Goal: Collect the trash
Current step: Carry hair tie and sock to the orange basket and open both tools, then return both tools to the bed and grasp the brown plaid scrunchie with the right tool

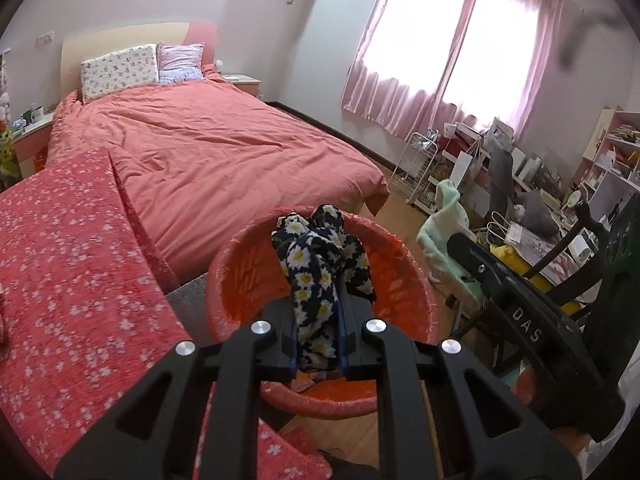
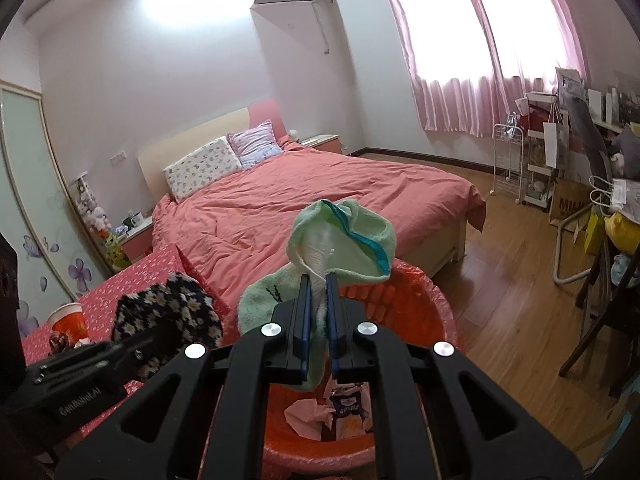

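Note:
My left gripper [image 1: 318, 304] is shut on a dark cloth printed with white daisies [image 1: 316, 248], held over an orange-red bin [image 1: 400, 276]. In the right wrist view my right gripper [image 2: 319, 292] is shut on a pale green towel with a teal edge [image 2: 344, 240], above the same bin [image 2: 412, 312]. Crumpled pink paper [image 2: 306, 412] and a printed wrapper [image 2: 350, 404] lie in the bin's bottom. The daisy cloth [image 2: 172, 312] shows at lower left of that view, and the green towel [image 1: 440, 216] hangs to the right in the left wrist view.
A bed with a salmon quilt [image 1: 224, 152] fills the background. A red flowered cover [image 1: 68, 260] lies at left with a paper cup [image 2: 68, 322] on it. Wooden floor [image 2: 500, 300], a dark chair [image 2: 600, 320], a white cart [image 2: 508, 160] and a cluttered desk [image 1: 540, 200] are at right.

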Motion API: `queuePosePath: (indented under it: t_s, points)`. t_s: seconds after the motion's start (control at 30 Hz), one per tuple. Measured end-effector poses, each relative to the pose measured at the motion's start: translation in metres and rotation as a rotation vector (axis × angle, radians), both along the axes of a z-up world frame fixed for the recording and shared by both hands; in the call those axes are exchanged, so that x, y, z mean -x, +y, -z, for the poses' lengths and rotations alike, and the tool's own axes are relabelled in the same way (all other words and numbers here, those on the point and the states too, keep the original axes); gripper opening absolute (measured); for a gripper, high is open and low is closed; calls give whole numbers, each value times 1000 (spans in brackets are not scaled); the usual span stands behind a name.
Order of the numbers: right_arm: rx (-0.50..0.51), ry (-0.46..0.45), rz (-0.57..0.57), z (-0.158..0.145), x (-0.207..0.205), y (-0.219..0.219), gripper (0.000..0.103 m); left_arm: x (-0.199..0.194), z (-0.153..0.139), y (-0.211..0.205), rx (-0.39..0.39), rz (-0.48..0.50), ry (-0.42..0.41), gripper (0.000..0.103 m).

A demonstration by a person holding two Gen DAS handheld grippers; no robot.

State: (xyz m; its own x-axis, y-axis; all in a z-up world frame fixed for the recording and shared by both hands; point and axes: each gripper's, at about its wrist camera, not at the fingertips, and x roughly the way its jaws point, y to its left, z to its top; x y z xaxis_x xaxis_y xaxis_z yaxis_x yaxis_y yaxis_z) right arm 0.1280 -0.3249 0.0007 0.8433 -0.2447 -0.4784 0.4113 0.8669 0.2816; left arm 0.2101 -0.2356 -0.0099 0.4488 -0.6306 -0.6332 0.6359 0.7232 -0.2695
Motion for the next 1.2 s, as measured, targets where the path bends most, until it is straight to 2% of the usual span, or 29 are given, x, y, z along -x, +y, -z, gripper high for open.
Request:
queuePosePath:
  t_s: [0.17, 0.23, 0.27, 0.3, 0.37, 0.47, 0.67, 0.73, 0.87, 1.0, 1.2]
  points:
    - [-29, 15, 2, 10, -9, -11, 8, -16, 18, -11, -41, -7, 21, 27]
    - [-44, 24, 0, 14, -12, -14, 14, -23, 28, -13, -58, -15, 42, 35]
    - [-47, 34, -1, 17, -14, -15, 21, -26, 31, -13, -67, -22, 50, 39]
    - [-49, 42, -1, 19, -14, -15, 33, -28, 34, -11, -71, -27, 56, 41]
    - [-44, 46, 1, 20, -13, -14, 43, -31, 38, -6, -79, -42, 62, 49]
    - [-34, 61, 7, 21, -11, -11, 47, -33, 40, 5, -100, -75, 43, 53]
    - [-7, 77, 17, 15, -10, -7, 59, -24, 32, 40, -144, -160, -28, 68]
    - [9, 80, 15, 12, -10, -1, 61, -21, 28, 53, -156, -186, -46, 72]
    - [57, 83, 9, 6, -10, 13, 72, -14, 23, 84, -183, -234, -75, 79]
    - [94, 84, -16, 1, -13, 33, 79, -12, 19, 120, -188, -293, -78, 82]
    - [108, 86, -92, -4, -25, 70, 80, -11, 14, 188, -185, -415, -75, 82]
